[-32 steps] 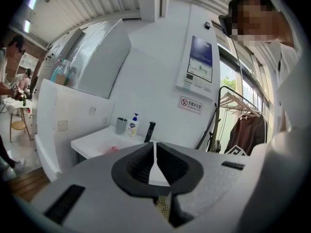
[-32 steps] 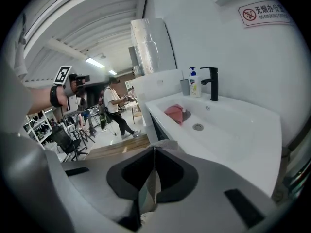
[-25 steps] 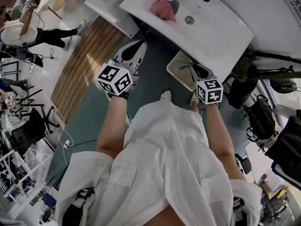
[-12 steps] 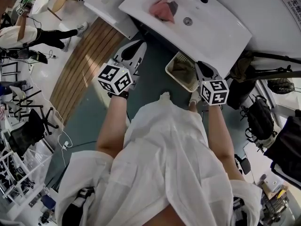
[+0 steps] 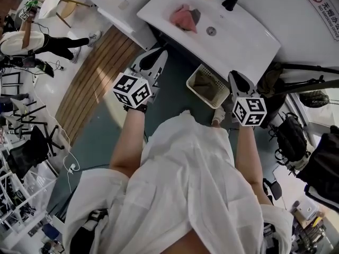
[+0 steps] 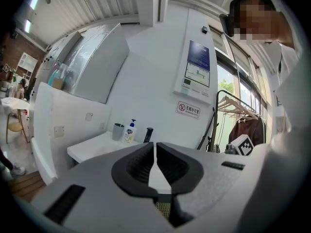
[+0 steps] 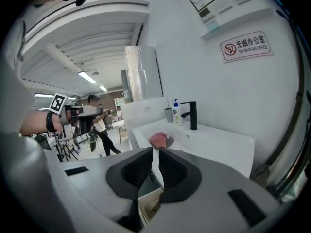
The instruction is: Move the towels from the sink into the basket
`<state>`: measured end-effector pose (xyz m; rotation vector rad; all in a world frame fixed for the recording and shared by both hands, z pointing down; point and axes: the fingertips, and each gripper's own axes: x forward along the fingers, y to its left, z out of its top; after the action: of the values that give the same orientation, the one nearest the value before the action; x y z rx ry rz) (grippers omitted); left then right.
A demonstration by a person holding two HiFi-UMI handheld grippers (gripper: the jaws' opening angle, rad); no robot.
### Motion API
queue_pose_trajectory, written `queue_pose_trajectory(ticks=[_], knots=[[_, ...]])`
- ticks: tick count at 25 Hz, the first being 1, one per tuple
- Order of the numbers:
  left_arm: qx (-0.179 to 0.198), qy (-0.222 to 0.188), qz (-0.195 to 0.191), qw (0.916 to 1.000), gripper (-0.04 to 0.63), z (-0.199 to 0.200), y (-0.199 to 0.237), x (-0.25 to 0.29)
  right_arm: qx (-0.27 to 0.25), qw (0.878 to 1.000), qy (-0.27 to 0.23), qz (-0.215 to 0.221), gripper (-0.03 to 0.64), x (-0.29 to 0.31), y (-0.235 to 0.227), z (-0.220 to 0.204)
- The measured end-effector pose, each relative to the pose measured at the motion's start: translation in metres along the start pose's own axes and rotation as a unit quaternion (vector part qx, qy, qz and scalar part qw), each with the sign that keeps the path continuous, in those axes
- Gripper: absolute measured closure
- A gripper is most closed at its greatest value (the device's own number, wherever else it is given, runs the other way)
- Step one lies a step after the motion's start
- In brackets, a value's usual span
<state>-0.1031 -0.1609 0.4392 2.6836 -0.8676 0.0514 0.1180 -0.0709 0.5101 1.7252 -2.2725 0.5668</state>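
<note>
A pink towel [image 5: 181, 17] lies crumpled in the white sink [image 5: 241, 44], with a dark grey towel [image 5: 195, 15] against its right side. The right gripper view shows the pink towel [image 7: 158, 140] ahead in the basin. A white slatted basket [image 5: 197, 90] stands on the floor below the sink's front edge and holds an olive-brown towel [image 5: 205, 80]. My left gripper [image 5: 160, 52] hangs shut and empty left of the basket. My right gripper [image 5: 233, 75] is shut and empty just right of the basket, below the sink rim.
A black faucet [image 7: 193, 115], a soap bottle [image 7: 175, 112] and a grey cup [image 6: 118, 131] stand at the sink's back. Bags and dark stands [image 5: 291, 131] crowd the floor at right. A wooden platform [image 5: 92, 73] and people lie to the left.
My right gripper has risen from over the basket and shifted right, so the basket and its olive-brown towel now show in full. The left gripper has stayed put.
</note>
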Motion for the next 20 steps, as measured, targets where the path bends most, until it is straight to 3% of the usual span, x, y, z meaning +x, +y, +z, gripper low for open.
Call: queue_pose_trajectory(ticks=[8,20], knots=[[0.004,-0.012,-0.005,0.9999,0.571,0.015,-0.005,-0.007,-0.006,0.997,-0.069,-0.034,0.576,-0.035,-0.009,0.045],[0.011,-0.021,-0.012,0.9996,0.571,0.027,-0.035,0.008,-0.034,0.989,-0.129,-0.058,0.575,-0.095,-0.034,0.084]])
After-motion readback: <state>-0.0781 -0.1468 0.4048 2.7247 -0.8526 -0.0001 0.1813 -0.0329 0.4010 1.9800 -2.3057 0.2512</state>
